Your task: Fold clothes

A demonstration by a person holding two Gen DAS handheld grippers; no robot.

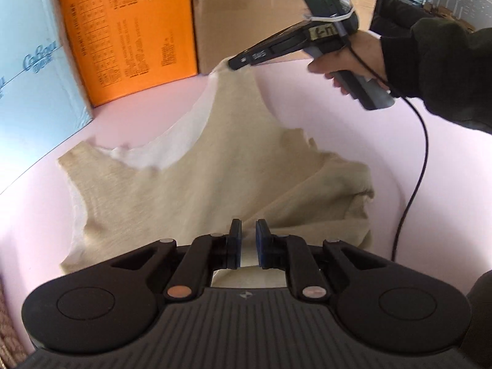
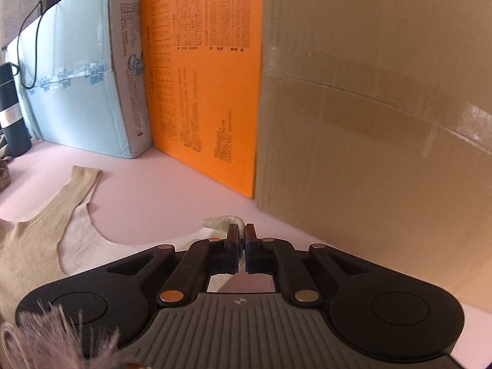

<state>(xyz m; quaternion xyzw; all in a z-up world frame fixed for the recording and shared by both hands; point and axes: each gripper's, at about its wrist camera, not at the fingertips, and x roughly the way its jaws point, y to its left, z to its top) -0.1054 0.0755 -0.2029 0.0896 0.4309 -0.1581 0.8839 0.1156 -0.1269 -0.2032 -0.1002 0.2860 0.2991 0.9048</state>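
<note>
The pink worktop (image 1: 147,113) takes up most of the scene, smooth and matte, with three big boxes standing along its far edge: a pale blue carton (image 2: 80,92), an orange printed one (image 2: 203,92) and a plain brown cardboard box (image 2: 369,123). Spread across the worktop lies a beige sleeveless top (image 1: 196,190), a soft ribbed knit with a paler inside face showing at the scooped neckline. Its long axis runs from the left claw (image 1: 248,243) at the hem end towards the right claw (image 2: 242,243) at a shoulder strap, so the cloth is stretched in a peak between the two. The left claw is closed on a fold of the hem, cloth visible between its blue pads. The right claw, held by a hand (image 1: 350,58) in a dark sleeve, is pinched on the strap tip, which curls over its fingers just short of the cardboard box. The other strap (image 2: 84,178) lies flat, well apart from both claws. I'd say each end is held, so the fold would bring strap towards hem.
</note>
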